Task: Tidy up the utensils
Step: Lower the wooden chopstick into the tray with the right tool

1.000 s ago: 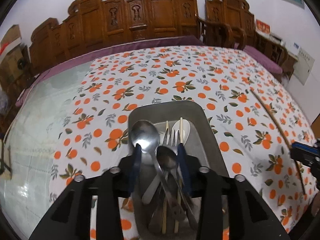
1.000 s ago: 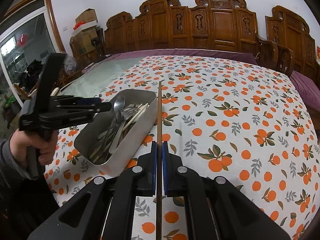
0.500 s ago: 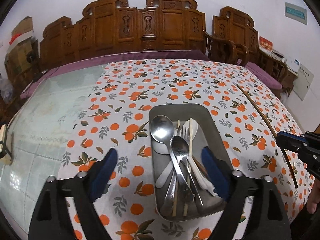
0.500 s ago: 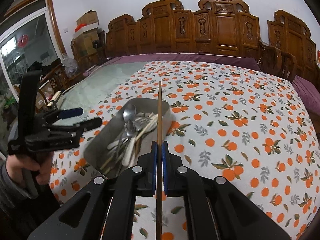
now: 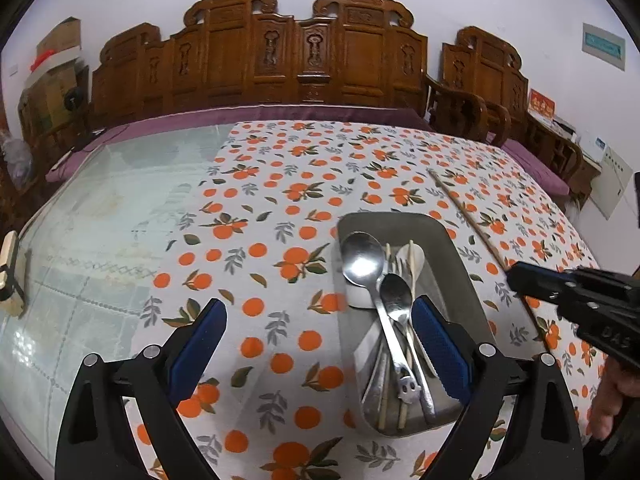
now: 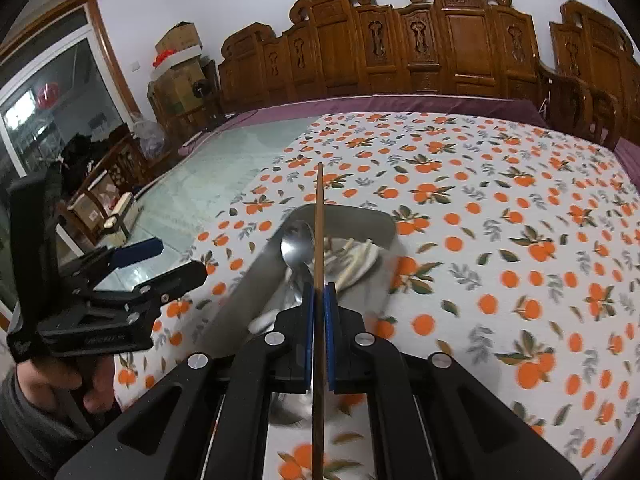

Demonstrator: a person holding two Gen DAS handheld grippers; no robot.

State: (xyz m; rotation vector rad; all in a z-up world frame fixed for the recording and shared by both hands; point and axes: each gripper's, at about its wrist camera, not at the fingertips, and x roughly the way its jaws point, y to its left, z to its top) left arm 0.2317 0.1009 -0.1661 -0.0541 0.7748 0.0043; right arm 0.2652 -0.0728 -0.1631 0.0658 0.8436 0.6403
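Observation:
A metal tray [image 5: 400, 218] on the orange-print cloth holds spoons, forks and pale chopsticks, with a large spoon [image 5: 362, 258] on top. My left gripper [image 5: 318, 340] hovers over the tray's left edge. Its jaws are opening wide and grip nothing; only the cloth and the spoons lying in the tray show between them. My right gripper [image 6: 319, 300] is shut on a long brown chopstick [image 6: 319, 220], which points out over the tray [image 6: 348, 216] and the spoon [image 6: 296, 242]. The right gripper [image 5: 516, 278] and its chopstick [image 5: 464, 212] show at the right of the left wrist view. The left gripper [image 6: 178, 260] shows at the left.
Carved wooden chairs [image 5: 304, 60] line the table's far side. Bare glass tabletop [image 5: 100, 220] lies left of the cloth. A small wooden object [image 5: 10, 272] sits at the far left edge. A person's hand [image 6: 60, 380] holds the left gripper's handle.
The left gripper's jaws have spread wide from around the spoons, and it has drawn back to the left of the tray. The right gripper has carried the chopstick leftward over the tray.

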